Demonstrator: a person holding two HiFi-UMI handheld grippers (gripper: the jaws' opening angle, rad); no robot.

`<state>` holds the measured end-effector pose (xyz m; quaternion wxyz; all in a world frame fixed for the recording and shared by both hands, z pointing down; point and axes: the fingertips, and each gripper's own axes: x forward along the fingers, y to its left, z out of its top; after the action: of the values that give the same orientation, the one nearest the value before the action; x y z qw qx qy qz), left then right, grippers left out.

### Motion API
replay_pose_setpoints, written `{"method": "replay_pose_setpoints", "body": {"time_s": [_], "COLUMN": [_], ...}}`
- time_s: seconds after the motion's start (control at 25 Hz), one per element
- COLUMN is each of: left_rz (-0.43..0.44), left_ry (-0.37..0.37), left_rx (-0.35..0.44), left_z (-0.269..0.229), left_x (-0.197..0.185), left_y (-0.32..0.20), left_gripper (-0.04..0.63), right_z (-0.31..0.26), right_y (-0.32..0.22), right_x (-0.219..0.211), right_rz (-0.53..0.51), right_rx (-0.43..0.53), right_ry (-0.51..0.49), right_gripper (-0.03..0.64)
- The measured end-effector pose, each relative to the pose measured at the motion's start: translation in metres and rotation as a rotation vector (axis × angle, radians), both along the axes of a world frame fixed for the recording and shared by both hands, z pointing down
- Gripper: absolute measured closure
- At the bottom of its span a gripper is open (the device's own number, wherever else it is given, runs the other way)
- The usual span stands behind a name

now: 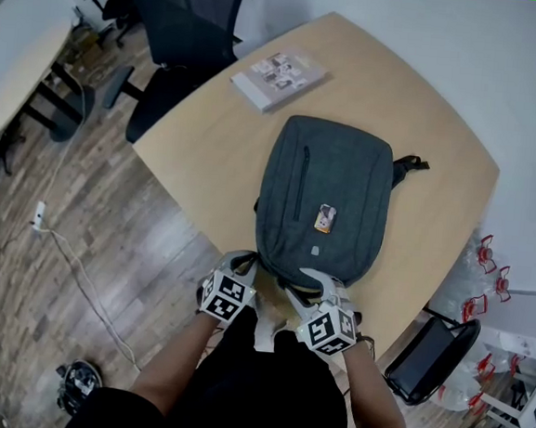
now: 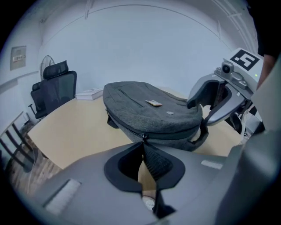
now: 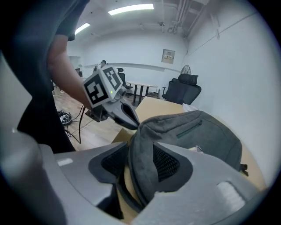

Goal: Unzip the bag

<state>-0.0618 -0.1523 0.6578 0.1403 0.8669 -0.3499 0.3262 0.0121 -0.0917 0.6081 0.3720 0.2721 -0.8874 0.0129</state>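
Observation:
A dark grey backpack [image 1: 323,199] lies flat on the light wooden table [image 1: 209,138], its near end at the table's edge. My left gripper [image 1: 243,264] is at the bag's near left corner; in the left gripper view it [image 2: 142,143] is shut on the zipper pull [image 2: 142,137] at the end of the side zip. My right gripper [image 1: 320,280] is at the near right corner. In the right gripper view its jaws [image 3: 140,162] straddle a fold of the bag's edge [image 3: 142,154], standing apart and not pinching it. A small orange tag [image 1: 325,217] lies on the bag.
A white book [image 1: 278,77] lies at the table's far left corner. Black office chairs [image 1: 177,23] stand behind the table on the left. A black bag [image 1: 428,358] sits on the floor at the right. A cable [image 1: 76,271] runs across the wooden floor.

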Motion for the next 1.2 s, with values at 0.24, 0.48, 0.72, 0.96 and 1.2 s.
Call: {"method": "replay_pose_setpoints", "body": {"time_s": [0.24,0.48,0.72,0.96,1.2], "left_rz": [-0.033,-0.001,0.003,0.019,-0.044], "left_ry": [-0.029,-0.042,-0.062,-0.057,-0.026], "left_rx": [0.007,0.014,0.021,0.011,-0.026], "left_z": [0.0,0.0,-0.006,-0.009,-0.008], "left_x": [-0.033,-0.031,-0.024,-0.007,0.001], "left_y": [-0.028,-0.027,-0.006,0.03,0.04], "left_gripper": [0.569,0.569,0.569,0.569,0.569], "right_z": [0.015,0.02,0.026,0.022,0.022], "right_y": [0.002,0.002,-0.011,-0.017,-0.021], "right_x": [0.046,-0.003,-0.003,-0.015,-0.022], "right_rz": [-0.014,-0.14,-0.057,-0.014,0.004], "right_rx": [0.01,0.051,0.045,0.047,0.051], "right_ry": [0.124,0.148,0.157,0.117,0.108], "right_gripper": [0.451,0.565,0.592,0.592,0.592]}}
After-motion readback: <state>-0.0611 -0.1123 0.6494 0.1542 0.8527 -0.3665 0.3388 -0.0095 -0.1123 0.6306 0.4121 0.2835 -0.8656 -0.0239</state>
